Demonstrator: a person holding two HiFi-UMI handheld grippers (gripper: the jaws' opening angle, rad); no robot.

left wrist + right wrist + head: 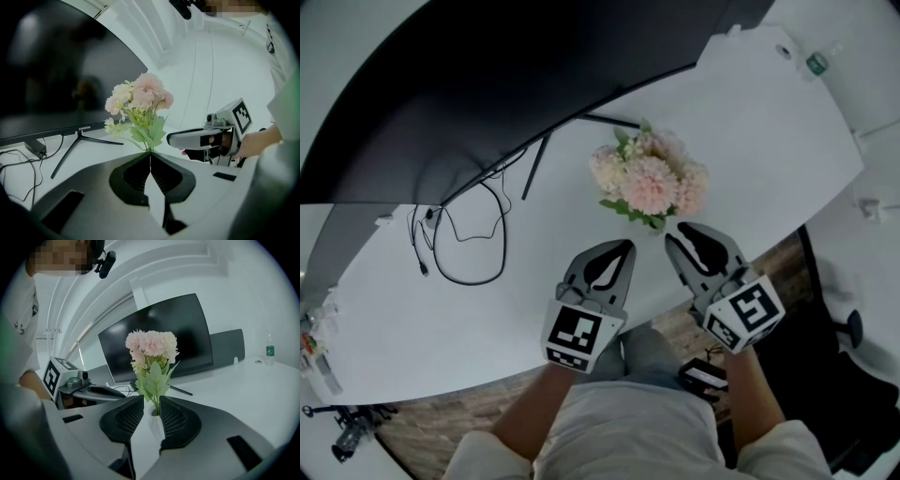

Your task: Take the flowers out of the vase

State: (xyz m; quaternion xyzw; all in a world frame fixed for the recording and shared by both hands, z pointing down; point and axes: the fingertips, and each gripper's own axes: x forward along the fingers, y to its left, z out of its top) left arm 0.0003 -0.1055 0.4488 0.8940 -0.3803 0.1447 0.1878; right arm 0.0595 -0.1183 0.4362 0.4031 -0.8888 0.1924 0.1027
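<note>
A bunch of pink and cream flowers (649, 180) with green leaves stands on the white table (769, 141), just beyond both grippers. In the head view the blooms hide the vase. In the right gripper view the white vase (154, 420) shows through the gap of my right gripper (151, 399), whose jaws stand apart, with the stems (157, 404) rising just past their tips and untouched. My right gripper (680, 232) points at the bouquet's near side. My left gripper (627, 244) sits beside it, jaws together and empty, and the flowers (140, 96) rise beyond its tip (150, 152).
A large black curved monitor (487, 75) stands behind the flowers, its thin stand legs (539, 159) reaching toward them. Black cables (469, 234) loop on the table at left. A small bottle (816, 64) stands at the far right corner. The table's front edge runs just below the grippers.
</note>
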